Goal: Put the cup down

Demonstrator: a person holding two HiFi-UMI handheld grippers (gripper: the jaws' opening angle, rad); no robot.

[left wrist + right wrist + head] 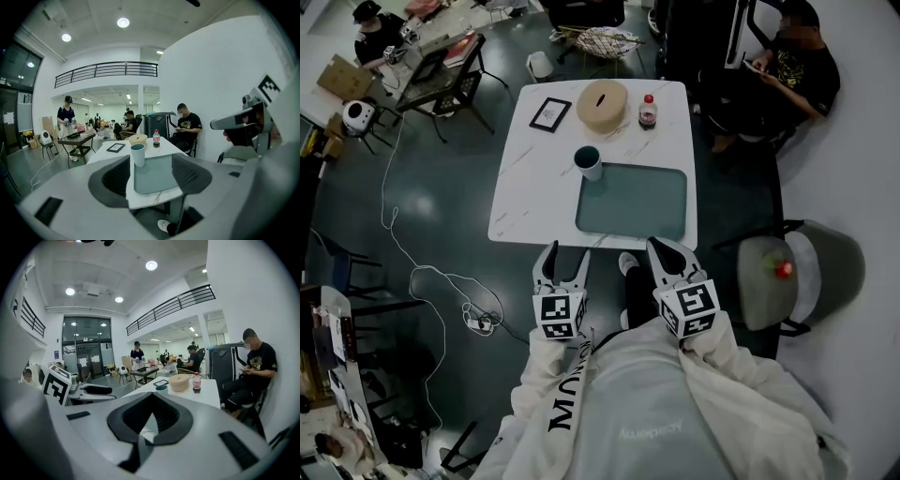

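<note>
**Head view.** The left gripper (567, 251) is holding its jaws apart with nothing between them. The right gripper (666, 247) is holding its jaws together, empty. Both are hanging on the near side of the tray (633, 202), off the table's edge. The cup (588, 161) is standing upright at the tray's far left corner; I cannot tell whether it is on the tray or just off it. The table (525, 187) is showing a square, glossy white top with faint veining. The tray is lying flat, a matte grey-green rectangle with rounded corners. Beyond the tray are sitting a round beige lidded box (602, 103), a red-capped bottle (648, 111) and a black-framed card (550, 113). The dark, shiny floor (422, 187) is carrying a white cable (412, 272) left of the tray.

**Left gripper view.** The left gripper (151, 159) is framing the tray (157, 178) between its ribbed dark pads, which are touching nothing. The cup (138, 154), white-walled with a dark teal rim, is standing at the tray's far left corner. The room beyond the tray is showing white walls, round ceiling lights and a railed balcony.

**Right gripper view.** The right gripper (151, 394) is meeting at its tips, leaving only a hollow between the pads. The cup's rim (161, 388) is showing ahead of the box (179, 382).
</note>
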